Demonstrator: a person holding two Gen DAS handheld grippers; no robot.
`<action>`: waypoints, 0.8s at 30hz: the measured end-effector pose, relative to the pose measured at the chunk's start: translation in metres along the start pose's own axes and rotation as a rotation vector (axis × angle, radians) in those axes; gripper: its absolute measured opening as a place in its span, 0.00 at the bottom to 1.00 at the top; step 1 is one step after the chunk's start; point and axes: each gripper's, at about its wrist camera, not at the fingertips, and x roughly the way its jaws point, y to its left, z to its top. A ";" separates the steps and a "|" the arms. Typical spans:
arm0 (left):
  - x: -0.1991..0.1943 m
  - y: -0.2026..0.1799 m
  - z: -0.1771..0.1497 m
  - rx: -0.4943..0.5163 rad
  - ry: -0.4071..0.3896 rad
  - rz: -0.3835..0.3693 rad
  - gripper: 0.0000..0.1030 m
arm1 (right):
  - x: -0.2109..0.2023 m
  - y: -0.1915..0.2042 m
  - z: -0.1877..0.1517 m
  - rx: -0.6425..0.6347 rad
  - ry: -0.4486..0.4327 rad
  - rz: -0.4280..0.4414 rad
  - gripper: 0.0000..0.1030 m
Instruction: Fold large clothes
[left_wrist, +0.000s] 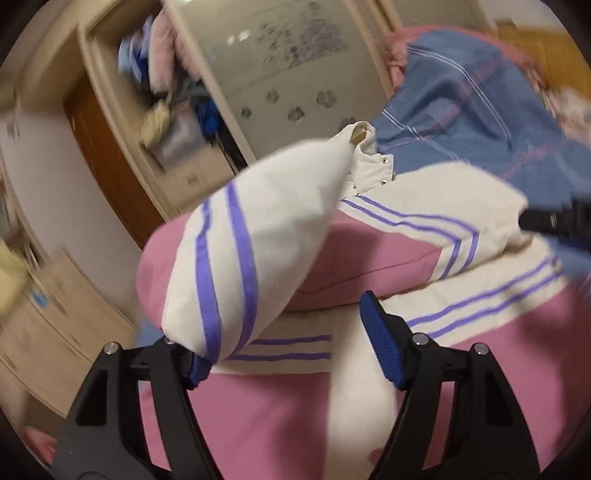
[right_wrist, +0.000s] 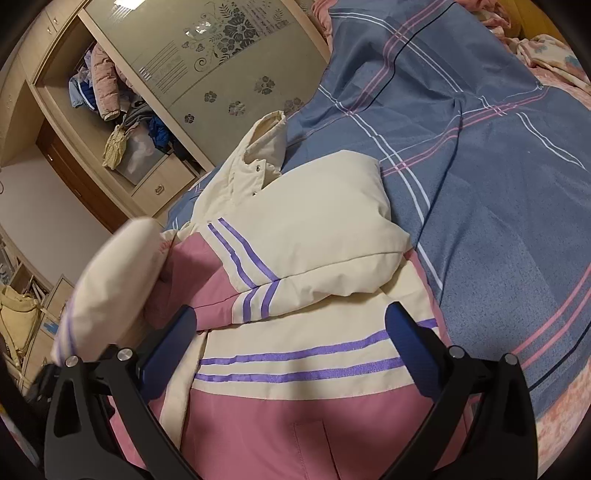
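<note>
A padded jacket (right_wrist: 306, 354), pink and cream with purple stripes, lies on the bed; its right sleeve (right_wrist: 325, 236) is folded across the chest. It also shows in the left wrist view (left_wrist: 373, 254). The left sleeve (left_wrist: 236, 258) is raised off the jacket, its cuff resting against the left finger of my left gripper (left_wrist: 291, 343), whose jaws stand wide apart. That sleeve appears blurred at left in the right wrist view (right_wrist: 110, 280). My right gripper (right_wrist: 291, 339) is open and empty just above the jacket's striped band.
A blue plaid sheet (right_wrist: 461, 166) covers the bed to the right. An open wardrobe (right_wrist: 110, 110) stuffed with clothes and a frosted sliding door (right_wrist: 229, 62) stand behind. Wooden drawers (left_wrist: 48, 314) are at the left.
</note>
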 end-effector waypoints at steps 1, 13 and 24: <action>-0.004 -0.006 -0.002 0.030 -0.019 0.015 0.78 | 0.000 0.000 -0.002 0.008 0.003 -0.004 0.99; -0.013 0.094 -0.024 -0.421 0.005 -0.304 0.87 | -0.029 0.055 -0.005 -0.266 -0.102 -0.141 0.99; 0.134 0.216 -0.071 -0.980 0.245 -0.402 0.51 | -0.029 0.124 -0.031 -0.500 -0.091 -0.130 0.99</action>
